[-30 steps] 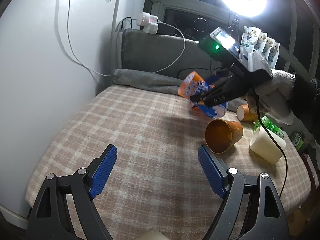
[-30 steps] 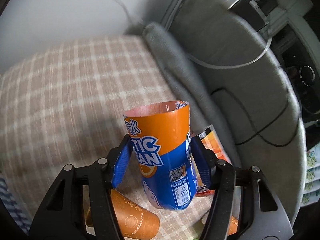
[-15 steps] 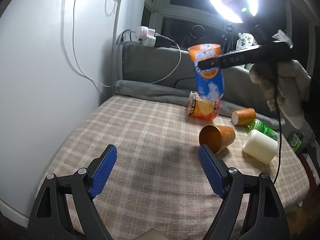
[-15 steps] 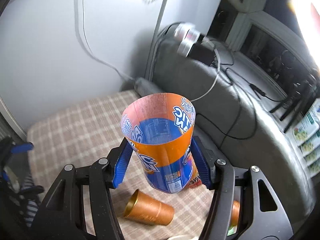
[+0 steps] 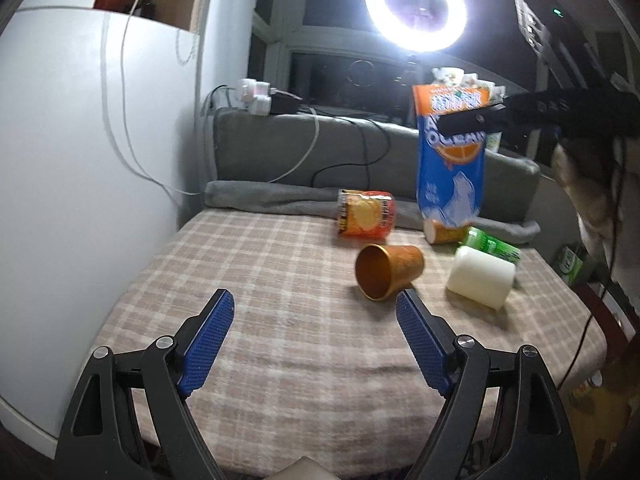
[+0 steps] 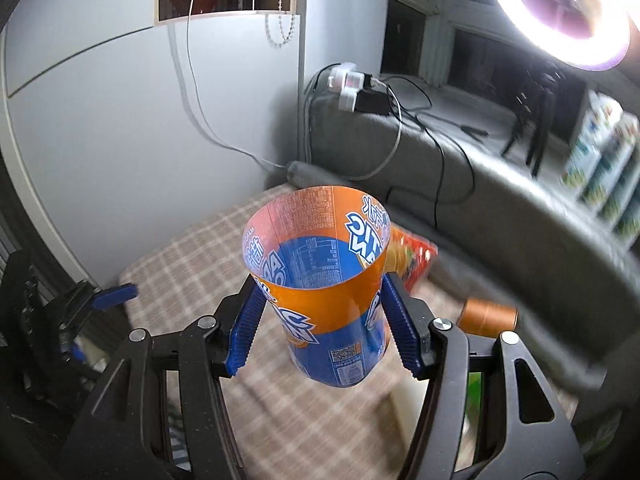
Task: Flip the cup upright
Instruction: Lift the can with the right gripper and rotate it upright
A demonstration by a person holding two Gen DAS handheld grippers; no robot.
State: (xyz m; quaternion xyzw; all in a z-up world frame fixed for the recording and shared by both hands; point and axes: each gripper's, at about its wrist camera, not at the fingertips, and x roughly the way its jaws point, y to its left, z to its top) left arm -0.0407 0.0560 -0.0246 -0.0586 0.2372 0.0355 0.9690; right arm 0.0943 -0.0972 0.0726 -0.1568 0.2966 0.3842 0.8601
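Note:
My right gripper (image 6: 320, 320) is shut on a tall orange and blue cup (image 6: 324, 280) and holds it upright in the air, open mouth up. In the left wrist view the cup (image 5: 450, 160) hangs above the far side of the checked table (image 5: 260, 280), with the right gripper (image 5: 468, 118) clamped across its upper part. My left gripper (image 5: 316, 340) is open and empty, low over the table's near side. A copper cup (image 5: 388, 272) lies on its side just beyond its right finger.
On the table lie an orange snack can (image 5: 366, 219), a small orange cup (image 5: 444, 234), a green bottle (image 5: 494, 244) and a cream cylinder (image 5: 480, 282). A grey cushion (image 5: 320, 152) runs along the back. A ring light (image 5: 416, 12) glares above. A white wall stands at the left.
My right gripper has lifted the orange and blue cup off the table and turned it from lying tilted to upright, high in the air. My left gripper has stayed open in place.

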